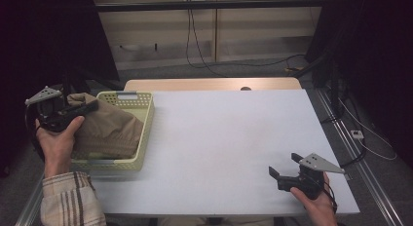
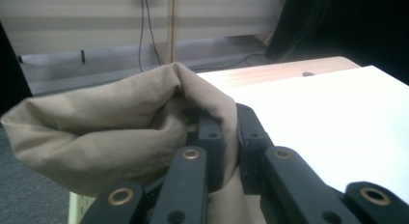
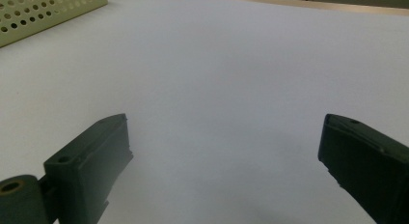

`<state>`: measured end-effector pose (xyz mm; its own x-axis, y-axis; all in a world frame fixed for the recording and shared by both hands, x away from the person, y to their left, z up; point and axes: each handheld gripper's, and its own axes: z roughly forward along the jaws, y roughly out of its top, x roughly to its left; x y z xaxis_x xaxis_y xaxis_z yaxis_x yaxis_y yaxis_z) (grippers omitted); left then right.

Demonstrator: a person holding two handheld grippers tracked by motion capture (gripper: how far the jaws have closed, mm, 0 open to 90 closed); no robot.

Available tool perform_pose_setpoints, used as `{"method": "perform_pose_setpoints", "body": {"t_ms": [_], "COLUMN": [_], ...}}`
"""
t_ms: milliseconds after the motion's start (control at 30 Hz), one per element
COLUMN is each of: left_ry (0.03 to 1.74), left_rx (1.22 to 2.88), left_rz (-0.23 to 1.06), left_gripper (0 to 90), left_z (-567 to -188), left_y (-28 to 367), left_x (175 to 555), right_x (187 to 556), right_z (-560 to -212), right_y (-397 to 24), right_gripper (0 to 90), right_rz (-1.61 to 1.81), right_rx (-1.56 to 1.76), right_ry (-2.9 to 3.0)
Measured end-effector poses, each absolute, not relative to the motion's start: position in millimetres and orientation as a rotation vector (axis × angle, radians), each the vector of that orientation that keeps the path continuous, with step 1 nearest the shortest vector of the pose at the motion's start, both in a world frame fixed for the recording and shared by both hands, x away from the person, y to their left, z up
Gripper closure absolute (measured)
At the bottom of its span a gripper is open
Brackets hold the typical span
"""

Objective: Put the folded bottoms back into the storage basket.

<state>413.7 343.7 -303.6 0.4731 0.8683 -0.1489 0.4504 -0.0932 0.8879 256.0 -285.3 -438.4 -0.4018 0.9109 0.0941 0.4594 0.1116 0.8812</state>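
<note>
White table (image 1: 224, 138) before a dim wall with hanging cables; tan cloth (image 1: 104, 126) in a pale yellow basket (image 1: 141, 138), left of frame.

Left gripper (image 1: 90, 106), at left of the high view, clamped tight on a bunched fold of the cloth, the rest heaped in the basket. In the left gripper view, cloth (image 2: 111, 122) pinched between nearly closed jaws. Right gripper (image 1: 285, 165), lower right, jaws spread wide over bare table, holding nothing.
</note>
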Motion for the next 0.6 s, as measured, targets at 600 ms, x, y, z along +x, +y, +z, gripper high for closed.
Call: {"method": "perform_pose_setpoints", "body": {"t_ms": [600], "left_ry": [1.264], "left_rx": [1.833], "left_rz": [0.584], "left_gripper": [84.0], "left_z": [-315.8], "left_y": [351.6], "left_x": [419.7], "right_x": [256.0], "right_z": [-438.4], "right_y": [-285.2], "right_gripper": [4.4], "right_rz": [1.231], "right_rx": [1.328], "right_ry": [1.916]}}
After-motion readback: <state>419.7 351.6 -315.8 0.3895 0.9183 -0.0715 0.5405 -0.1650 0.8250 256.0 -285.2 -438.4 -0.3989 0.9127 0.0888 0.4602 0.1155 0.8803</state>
